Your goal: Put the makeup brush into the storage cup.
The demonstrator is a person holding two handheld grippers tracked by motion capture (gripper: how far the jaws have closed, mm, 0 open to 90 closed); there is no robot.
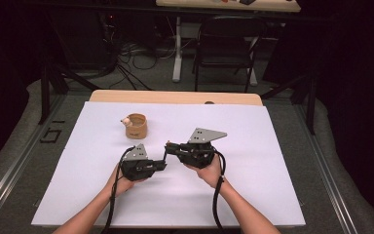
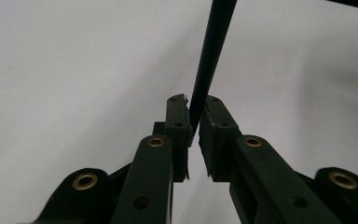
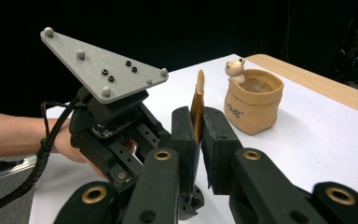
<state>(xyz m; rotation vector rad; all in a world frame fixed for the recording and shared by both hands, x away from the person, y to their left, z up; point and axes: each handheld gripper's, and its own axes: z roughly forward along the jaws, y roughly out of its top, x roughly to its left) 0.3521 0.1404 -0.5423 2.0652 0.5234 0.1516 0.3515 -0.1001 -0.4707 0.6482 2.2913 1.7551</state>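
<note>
A thin black stick with a golden-brown end spans the short gap between my two grippers over the middle of the white sheet. My left gripper is shut on the black shaft, which rises steeply from between its jaws. My right gripper is shut on the golden end, which stands up between its pads. In the right gripper view, the left gripper's grey plate and the hand holding it sit close at left.
A small tan pot with a little bear figure on its rim stands behind the grippers, to the left. The white sheet covers a wooden table. A dark chair stands beyond the far edge.
</note>
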